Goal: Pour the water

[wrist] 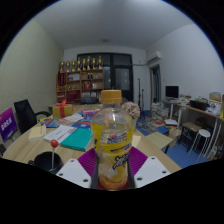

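Gripper: pointing level, fingers clamping bottle.
Bottle: standing upright, yellow-capped, above wooden table.

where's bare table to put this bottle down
The gripper holds the bottle. Bare table lies right of it, and a strip just left of the fingers. Farther left is crowded: teal book, papers, red-topped stick.

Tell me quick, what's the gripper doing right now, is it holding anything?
Gripper: shut on the yellow bottle, held upright between both fingers above the table.
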A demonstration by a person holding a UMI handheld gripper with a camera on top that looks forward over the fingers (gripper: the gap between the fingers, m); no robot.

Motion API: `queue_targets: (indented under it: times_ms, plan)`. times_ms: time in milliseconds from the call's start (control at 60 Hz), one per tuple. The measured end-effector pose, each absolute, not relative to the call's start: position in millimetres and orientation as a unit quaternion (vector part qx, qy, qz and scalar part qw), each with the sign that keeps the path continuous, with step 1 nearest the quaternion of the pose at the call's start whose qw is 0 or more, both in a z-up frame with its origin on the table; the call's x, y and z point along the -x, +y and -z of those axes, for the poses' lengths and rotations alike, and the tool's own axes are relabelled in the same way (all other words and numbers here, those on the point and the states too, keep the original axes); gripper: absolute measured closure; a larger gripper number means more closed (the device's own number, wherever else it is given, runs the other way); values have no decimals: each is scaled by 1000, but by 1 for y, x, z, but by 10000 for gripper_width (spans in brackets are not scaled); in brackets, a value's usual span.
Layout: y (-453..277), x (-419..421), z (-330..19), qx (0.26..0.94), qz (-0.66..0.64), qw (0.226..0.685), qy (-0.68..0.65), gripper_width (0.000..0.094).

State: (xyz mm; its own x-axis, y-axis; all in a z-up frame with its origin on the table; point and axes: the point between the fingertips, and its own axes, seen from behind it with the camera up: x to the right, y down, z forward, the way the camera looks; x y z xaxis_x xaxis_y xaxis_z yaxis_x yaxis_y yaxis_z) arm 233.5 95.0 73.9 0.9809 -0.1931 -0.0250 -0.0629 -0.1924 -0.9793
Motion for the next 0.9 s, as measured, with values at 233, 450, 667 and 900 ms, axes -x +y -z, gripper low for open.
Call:
queue_targets:
  times_ms: [233, 450, 667, 900]
  plan:
    - [62, -234, -46, 832, -8, 539, 129, 97]
    - [-15, -196, -85, 855, 38, 501, 132, 109]
    - [-117, -125, -123, 876, 67, 459, 134, 115]
    - [-196, -56, -174, 873, 100, 451, 153, 125]
